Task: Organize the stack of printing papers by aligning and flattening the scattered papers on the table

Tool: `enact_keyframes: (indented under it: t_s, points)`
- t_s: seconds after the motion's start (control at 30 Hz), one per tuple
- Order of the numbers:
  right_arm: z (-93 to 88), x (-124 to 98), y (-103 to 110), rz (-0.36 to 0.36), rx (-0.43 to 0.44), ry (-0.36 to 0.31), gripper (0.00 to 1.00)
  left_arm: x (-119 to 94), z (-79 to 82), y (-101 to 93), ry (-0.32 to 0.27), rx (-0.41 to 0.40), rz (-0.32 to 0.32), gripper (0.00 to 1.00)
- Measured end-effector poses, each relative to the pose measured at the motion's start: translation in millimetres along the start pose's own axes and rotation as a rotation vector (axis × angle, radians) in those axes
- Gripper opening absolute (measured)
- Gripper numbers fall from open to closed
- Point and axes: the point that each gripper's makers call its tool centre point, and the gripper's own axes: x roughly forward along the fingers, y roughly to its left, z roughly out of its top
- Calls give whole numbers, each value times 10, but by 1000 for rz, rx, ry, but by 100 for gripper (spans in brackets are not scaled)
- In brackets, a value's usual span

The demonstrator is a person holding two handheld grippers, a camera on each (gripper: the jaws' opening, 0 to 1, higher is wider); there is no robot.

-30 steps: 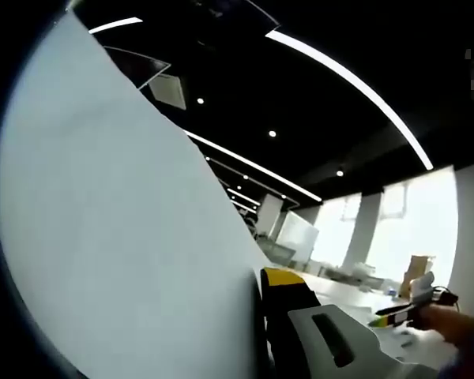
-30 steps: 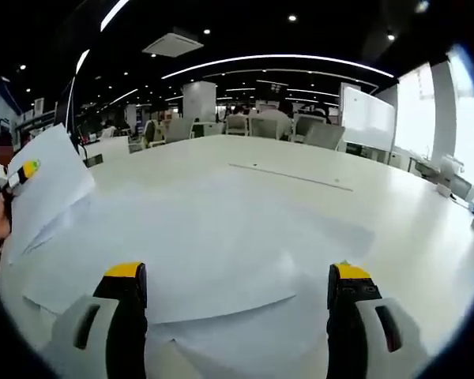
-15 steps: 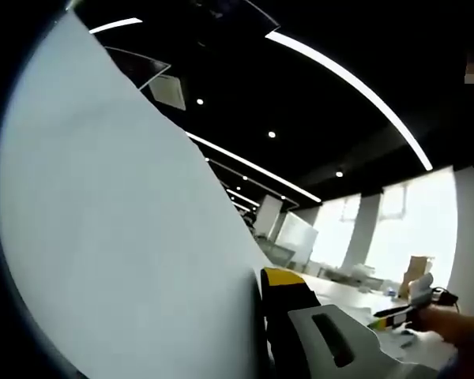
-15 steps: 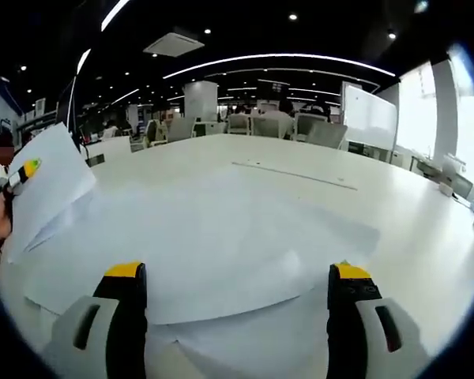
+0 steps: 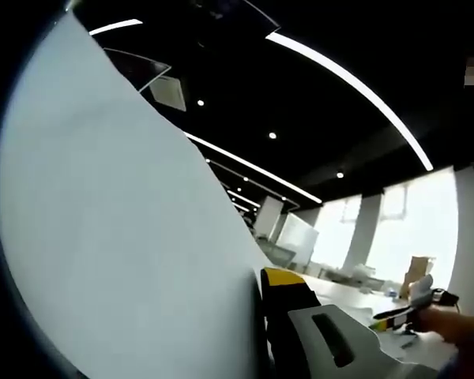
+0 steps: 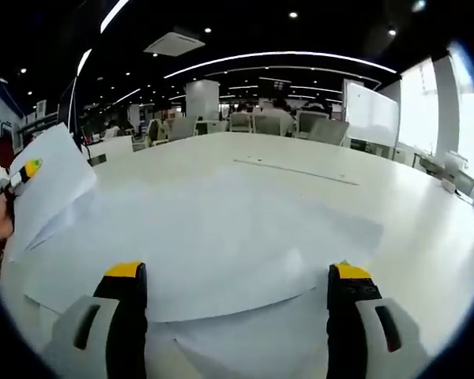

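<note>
several white papers (image 6: 221, 260) overlapping askew, left gripper (image 6: 24, 170) pinching lifted sheet (image 5: 118, 237), right gripper (image 6: 235, 296) wide

A broad white surface (image 6: 426, 237) carries loose white printing papers (image 6: 221, 260), overlapping and spread flat across its near part; the far part lies bare.

A big white sheet of paper (image 5: 118, 237) stands up right beside the left claw (image 5: 262, 332) and blocks that whole side. To its right the way is open. In front of the right claw (image 6: 231, 294), flat white paper sheets (image 6: 213, 245) lie spread on the wide white worktop (image 6: 411, 237), with open room above them and bare worktop beyond. The raised sheet (image 6: 47, 185) stands at the left edge.
</note>
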Motion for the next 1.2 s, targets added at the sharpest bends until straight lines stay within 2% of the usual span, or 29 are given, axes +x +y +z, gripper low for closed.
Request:
enact_keyframes:
  t_s: [0.57,0.67,1.1,1.2]
  points:
    - [41,-32,96,13,-9,-30,79,1,-15,-24,8,7,-4,10]
    - [48,-28,129,26,-14,-30,74,-1,-14,-24,7,7,-5,10]
    - [72,18,110,41,-25,-30,69,-3,-11,-22,5,8,-7,10]
    - [71,3,137,50,-29,-32,64,-3,-9,-21,4,7,-7,10]
